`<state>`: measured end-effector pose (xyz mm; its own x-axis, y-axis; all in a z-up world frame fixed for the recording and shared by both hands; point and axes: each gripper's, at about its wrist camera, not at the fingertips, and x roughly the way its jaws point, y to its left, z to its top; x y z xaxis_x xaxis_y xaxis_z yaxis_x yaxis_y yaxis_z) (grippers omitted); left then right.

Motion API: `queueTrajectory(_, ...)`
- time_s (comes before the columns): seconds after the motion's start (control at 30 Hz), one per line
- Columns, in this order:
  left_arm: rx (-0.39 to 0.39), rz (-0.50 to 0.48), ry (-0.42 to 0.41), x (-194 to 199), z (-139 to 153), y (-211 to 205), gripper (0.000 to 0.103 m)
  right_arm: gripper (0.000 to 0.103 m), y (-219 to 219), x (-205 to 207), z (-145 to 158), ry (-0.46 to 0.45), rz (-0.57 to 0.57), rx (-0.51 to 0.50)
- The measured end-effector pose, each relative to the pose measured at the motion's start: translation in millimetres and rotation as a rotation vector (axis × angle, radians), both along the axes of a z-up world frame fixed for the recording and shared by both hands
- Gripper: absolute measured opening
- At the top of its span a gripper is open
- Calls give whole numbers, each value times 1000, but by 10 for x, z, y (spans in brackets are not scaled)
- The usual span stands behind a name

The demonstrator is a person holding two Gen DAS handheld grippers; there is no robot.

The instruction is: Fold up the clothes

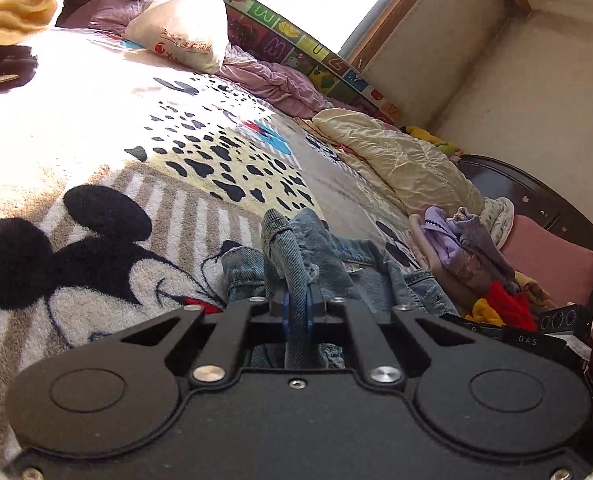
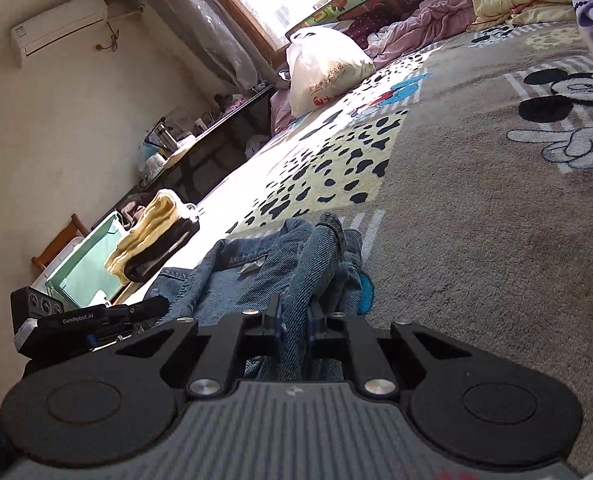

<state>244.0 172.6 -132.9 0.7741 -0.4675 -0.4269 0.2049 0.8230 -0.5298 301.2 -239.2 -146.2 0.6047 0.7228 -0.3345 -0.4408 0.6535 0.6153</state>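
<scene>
A blue denim garment lies crumpled on a Mickey Mouse blanket that covers the bed. My left gripper is shut on a bunched fold of the denim, which runs up between its jaws. In the right wrist view the same denim garment spreads to the left, and my right gripper is shut on another fold of it. The left gripper's black body shows at the left of that view, beside the denim.
A pile of unfolded clothes sits at the right by the dark headboard. A folded yellow and dark stack lies at the bed's edge. A white bag, pink quilt and cream quilt lie along the far side.
</scene>
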Motion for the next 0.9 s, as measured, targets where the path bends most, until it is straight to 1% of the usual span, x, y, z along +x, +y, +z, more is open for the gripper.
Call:
queueTrajectory(0.03,28,8,19,22,-51,-14,10,13,11,10,0,1,-2,-14)
queueTrajectory(0.07,56,16,39,43,-101,-28,20,13,36,45,-43,24,-9,-65)
queueTrajectory(0.1,82,23,52,59,-141,-41,23,16,62,79,-86,48,-16,-116)
queueTrajectory(0.13,86,16,7,18,-76,-43,24,30,62,112,-150,81,-26,-139)
queueTrajectory(0.17,91,11,-38,-23,-12,-46,31,34,22,120,-192,102,-40,-116)
queueTrajectory(0.2,99,16,-81,-65,49,-46,35,34,-32,105,-189,99,-57,-78)
queueTrajectory(0.23,106,19,-122,-103,105,-49,43,34,-63,70,-120,60,-73,-68)
queueTrajectory(0.3,106,-6,-179,-110,143,-103,44,34,-48,-18,97,-78,-92,-116)
queueTrajectory(0.33,106,-20,-205,-111,160,-133,44,34,-18,-43,177,-139,-81,-133)
queueTrajectory(0.4,123,-71,-226,-74,147,-233,46,35,92,-48,273,-239,-17,-163)
queueTrajectory(0.43,151,-94,-226,-42,130,-303,46,40,176,-22,277,-263,14,-201)
queueTrajectory(0.47,195,-97,-212,6,102,-378,46,43,260,25,263,-272,33,-246)
queueTrajectory(0.5,226,-108,-188,68,55,-433,46,43,307,89,230,-261,39,-266)
queueTrajectory(0.57,291,-117,-120,199,-46,-533,50,44,332,231,142,-218,36,-255)
queueTrajectory(0.6,340,-119,-87,256,-107,-588,50,45,331,304,87,-186,35,-241)
queueTrajectory(0.63,396,-135,-71,290,-170,-652,51,47,318,373,17,-147,39,-220)
queueTrajectory(0.7,438,-144,-73,309,-188,-706,52,48,291,477,-119,-89,48,-180)
queueTrajectory(0.73,445,-145,-73,305,-190,-706,52,47,260,499,-151,-74,47,-154)
queueTrajectory(0.8,452,-142,-85,276,-181,-698,52,43,200,528,-176,-45,42,-115)
queueTrajectory(0.83,453,-139,-98,247,-167,-691,52,40,181,524,-185,-40,35,-104)
queueTrajectory(0.87,453,-152,-128,160,-112,-693,51,38,171,502,-179,-46,27,-100)
queueTrajectory(0.9,453,-164,-158,73,-58,-695,51,38,177,448,-140,-71,14,-112)
